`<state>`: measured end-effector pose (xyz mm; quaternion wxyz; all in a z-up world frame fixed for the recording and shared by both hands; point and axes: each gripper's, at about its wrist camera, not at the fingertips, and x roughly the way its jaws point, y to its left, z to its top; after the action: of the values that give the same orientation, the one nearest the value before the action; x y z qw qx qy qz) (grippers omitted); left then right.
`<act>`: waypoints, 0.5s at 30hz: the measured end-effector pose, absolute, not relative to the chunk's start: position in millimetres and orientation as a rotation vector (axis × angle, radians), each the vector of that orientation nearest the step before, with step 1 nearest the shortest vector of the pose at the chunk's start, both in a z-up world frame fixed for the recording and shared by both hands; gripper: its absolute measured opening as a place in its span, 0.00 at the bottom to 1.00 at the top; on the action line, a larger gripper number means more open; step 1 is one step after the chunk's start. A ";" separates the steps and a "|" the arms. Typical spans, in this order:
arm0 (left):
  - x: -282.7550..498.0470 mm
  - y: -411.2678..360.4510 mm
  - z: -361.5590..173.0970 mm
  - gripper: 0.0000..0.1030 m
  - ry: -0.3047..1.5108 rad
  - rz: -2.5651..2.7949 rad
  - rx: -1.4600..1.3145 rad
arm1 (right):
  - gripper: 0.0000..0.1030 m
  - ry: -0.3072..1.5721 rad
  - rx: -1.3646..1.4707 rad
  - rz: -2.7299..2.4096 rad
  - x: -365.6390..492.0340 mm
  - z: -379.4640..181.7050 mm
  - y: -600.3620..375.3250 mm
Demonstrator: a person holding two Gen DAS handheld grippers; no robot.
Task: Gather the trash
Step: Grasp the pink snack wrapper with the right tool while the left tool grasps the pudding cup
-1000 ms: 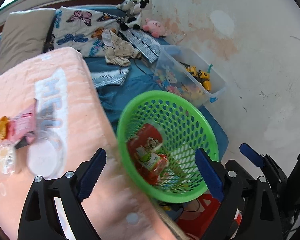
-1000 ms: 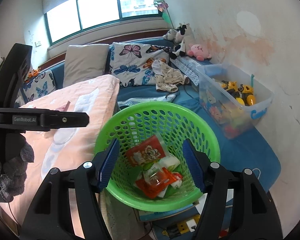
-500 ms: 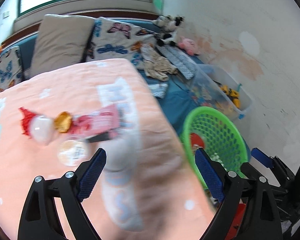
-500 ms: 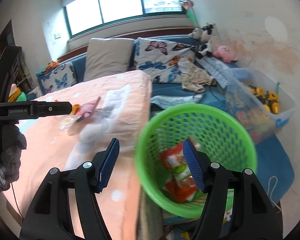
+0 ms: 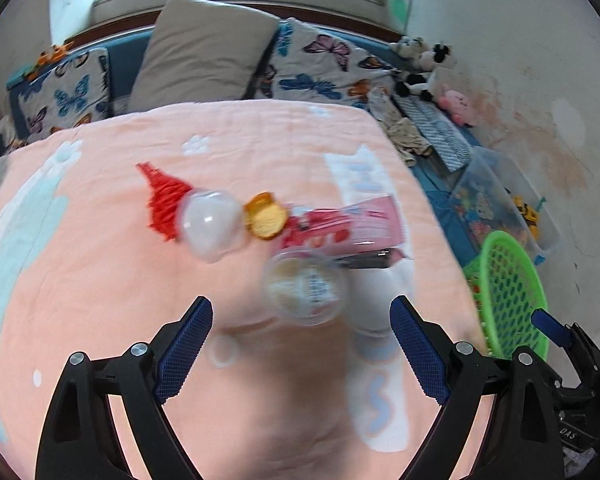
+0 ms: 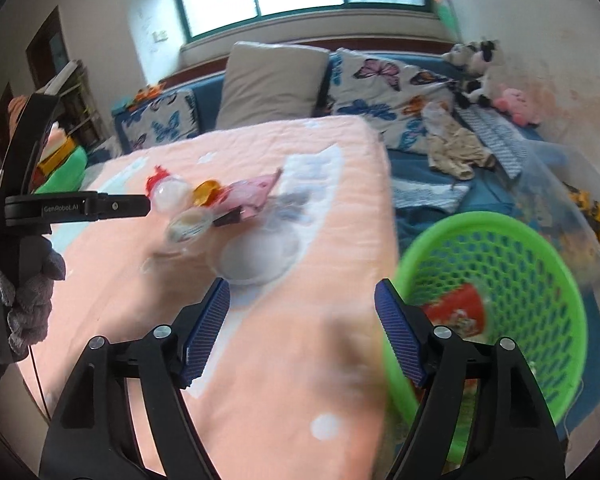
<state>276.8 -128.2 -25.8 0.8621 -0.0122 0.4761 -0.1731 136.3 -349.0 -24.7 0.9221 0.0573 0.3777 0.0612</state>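
Observation:
Trash lies on the pink blanket (image 5: 100,272): a clear plastic cup (image 5: 304,290), a clear dome lid (image 5: 212,224) on red netting (image 5: 162,200), a gold wrapper (image 5: 266,218), a pink packet (image 5: 352,226). My left gripper (image 5: 300,344) is open and empty, just short of the cup. The green basket (image 6: 512,272) holds a red wrapper (image 6: 456,312); it also shows in the left wrist view (image 5: 512,292). My right gripper (image 6: 302,330) is open and empty, between the blanket and the basket. A clear lid (image 6: 260,254) lies ahead of it.
Pillows (image 5: 204,52) and butterfly cushions (image 6: 384,84) line the back of the blue bed. A clear toy bin (image 5: 504,204) stands by the wall on the right, with plush toys (image 5: 424,64) and crumpled clothes (image 6: 456,152) behind it.
Both grippers have swung left, away from the green basket and over the pink blanket. The trash pile has come to the centre of the left wrist view. Both stay open.

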 end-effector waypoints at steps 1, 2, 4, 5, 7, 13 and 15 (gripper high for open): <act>278.3 -122.4 -27.6 0.85 1.001 -0.353 -0.028 | 0.75 0.782 0.112 0.137 141.2 -26.6 -343.0; 279.7 -117.3 -28.6 0.85 1.003 -0.344 -0.032 | 0.75 0.786 0.108 0.145 143.8 -27.9 -337.8; 280.9 -108.6 -29.8 0.85 1.004 -0.335 -0.040 | 0.75 0.790 0.097 0.159 152.2 -29.7 -329.4; 281.8 -103.8 -30.6 0.85 1.004 -0.328 -0.044 | 0.74 0.794 0.096 0.170 158.2 -30.2 -325.9; 283.9 -95.4 -32.8 0.85 1.008 -0.316 -0.053 | 0.74 0.801 0.119 0.189 168.2 -30.3 -323.1; 286.4 -73.6 -39.5 0.85 1.017 -0.288 -0.081 | 0.74 0.819 0.163 0.224 207.6 -27.3 -312.1; 287.3 -69.4 -42.2 0.85 1.021 -0.283 -0.083 | 0.74 0.825 0.173 0.236 221.1 -28.7 -308.5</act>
<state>287.3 -69.4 -42.2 0.8620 -0.0396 0.4870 -0.1351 221.1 -308.5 -28.7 0.9058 0.0840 0.3993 0.1144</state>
